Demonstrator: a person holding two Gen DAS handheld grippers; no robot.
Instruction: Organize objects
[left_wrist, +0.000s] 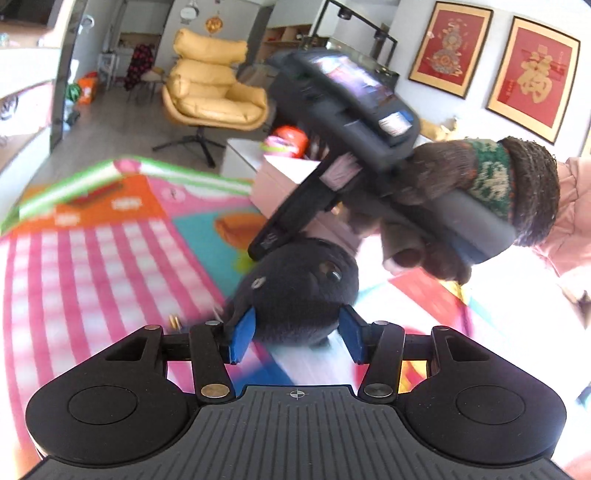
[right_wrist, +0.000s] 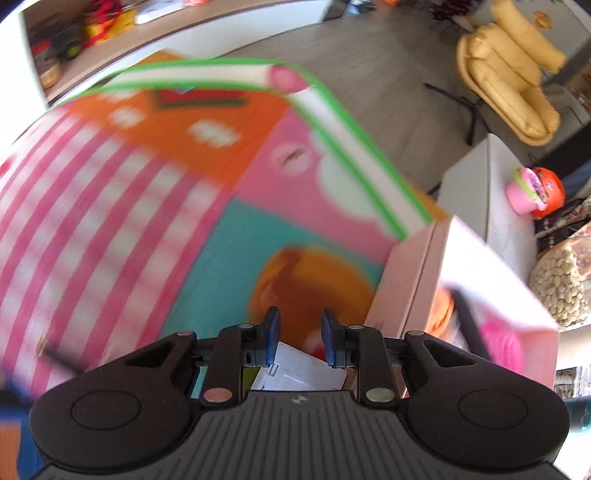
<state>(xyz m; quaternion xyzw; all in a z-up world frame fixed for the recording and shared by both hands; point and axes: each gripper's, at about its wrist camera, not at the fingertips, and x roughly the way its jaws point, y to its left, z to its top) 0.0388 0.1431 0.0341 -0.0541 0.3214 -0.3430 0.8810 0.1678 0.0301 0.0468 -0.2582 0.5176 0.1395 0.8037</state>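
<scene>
From the left wrist, the left gripper (left_wrist: 295, 334) pinches a black plush toy (left_wrist: 299, 291) in its jaws above the colourful play mat (left_wrist: 110, 251), so that toy is collected but, I judge, not yet stowed. The right gripper (left_wrist: 266, 245), in a gloved hand (left_wrist: 436, 206), crosses just above it.

From the right wrist, the right gripper (right_wrist: 300, 341) has its jaws drawn close on nothing, beside the pink box (right_wrist: 436, 280), where bright toys already sit, with papers (right_wrist: 303, 373) lying below.
</scene>
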